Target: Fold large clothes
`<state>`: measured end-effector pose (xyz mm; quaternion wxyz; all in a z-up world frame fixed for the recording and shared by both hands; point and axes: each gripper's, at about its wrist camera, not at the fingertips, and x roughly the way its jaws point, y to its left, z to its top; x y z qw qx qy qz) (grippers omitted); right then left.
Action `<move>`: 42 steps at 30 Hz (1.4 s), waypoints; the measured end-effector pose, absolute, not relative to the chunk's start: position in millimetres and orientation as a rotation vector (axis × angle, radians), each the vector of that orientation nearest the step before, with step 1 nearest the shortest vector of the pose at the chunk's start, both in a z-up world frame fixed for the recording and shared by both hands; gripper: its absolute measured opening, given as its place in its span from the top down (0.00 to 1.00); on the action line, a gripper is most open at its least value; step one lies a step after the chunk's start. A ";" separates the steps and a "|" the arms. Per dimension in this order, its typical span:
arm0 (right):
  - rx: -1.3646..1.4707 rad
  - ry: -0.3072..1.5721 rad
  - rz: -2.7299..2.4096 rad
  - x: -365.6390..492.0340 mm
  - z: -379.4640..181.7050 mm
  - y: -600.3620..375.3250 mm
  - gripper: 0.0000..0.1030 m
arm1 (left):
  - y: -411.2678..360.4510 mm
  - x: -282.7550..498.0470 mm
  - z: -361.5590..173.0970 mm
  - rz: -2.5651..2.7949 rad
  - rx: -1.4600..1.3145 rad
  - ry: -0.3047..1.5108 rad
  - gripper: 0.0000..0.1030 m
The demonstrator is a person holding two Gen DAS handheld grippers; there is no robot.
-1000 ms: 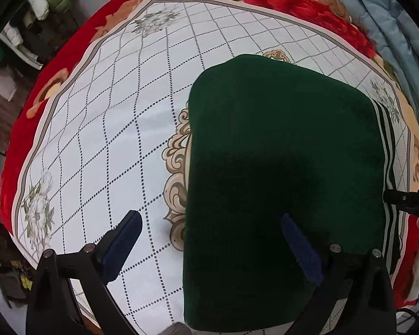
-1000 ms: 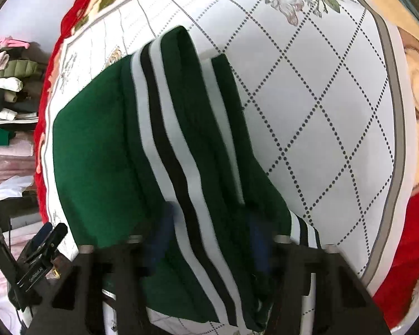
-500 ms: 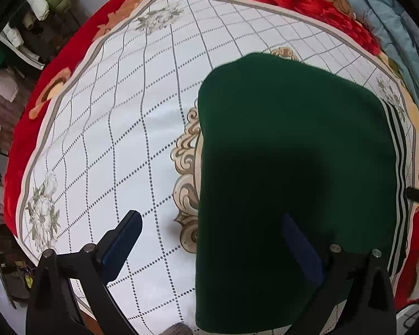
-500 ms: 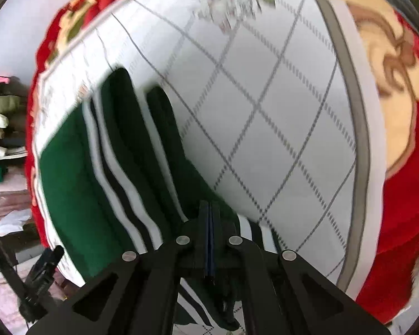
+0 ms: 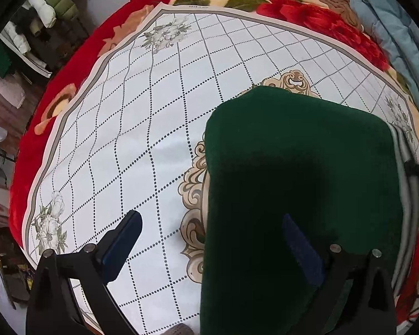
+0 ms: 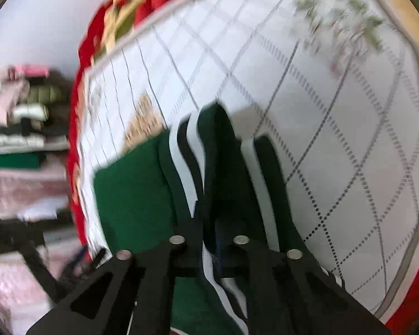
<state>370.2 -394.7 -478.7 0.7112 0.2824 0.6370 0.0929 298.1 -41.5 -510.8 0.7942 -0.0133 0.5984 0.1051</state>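
Note:
A dark green sweater (image 5: 301,173) lies folded on the white checked cloth (image 5: 142,145). Its striped white and black hem (image 6: 191,150) shows in the right wrist view, raised in a fold. My left gripper (image 5: 209,223) is open and empty, one finger over the cloth and the other over the sweater's near edge. My right gripper (image 6: 209,229) is shut on the sweater's striped hem and holds it up off the cloth. The right wrist view is blurred.
A red floral blanket (image 5: 69,75) lies under the cloth and shows around its border. Light blue padded fabric (image 5: 391,28) lies at the far right. Piles of clothes (image 5: 42,14) stand beyond the bed at the left.
My right gripper closed on the striped hem and lifted it, swinging fast. My left gripper stayed open and drifted slightly left of the sweater.

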 end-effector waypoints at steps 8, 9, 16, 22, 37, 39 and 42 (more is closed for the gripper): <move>0.563 1.449 0.112 368.3 -495.3 -407.2 0.95 | -35.1 287.9 -515.4 0.229 -0.040 1.321 0.01; 0.587 1.445 0.143 366.7 -491.8 -414.5 0.91 | -31.7 286.4 -516.1 0.208 -0.073 1.317 0.01; 0.720 1.502 0.354 354.6 -539.3 -441.7 0.00 | 1.0 292.9 -548.8 -0.055 -0.476 1.295 0.01; 0.892 1.567 0.571 349.7 -612.9 -431.1 0.00 | 2.3 306.0 -578.2 -0.195 -0.599 1.310 0.01; 1.130 1.513 0.838 328.5 -621.0 -355.4 0.05 | 11.9 319.5 -584.2 -0.307 -0.580 1.363 0.00; 1.077 1.551 0.694 320.5 -642.8 -356.4 0.05 | 12.3 322.4 -587.3 -0.350 -0.554 1.378 0.00; 1.080 1.556 0.595 315.6 -668.0 -349.6 0.05 | 6.7 328.9 -589.6 -0.407 -0.532 1.393 0.00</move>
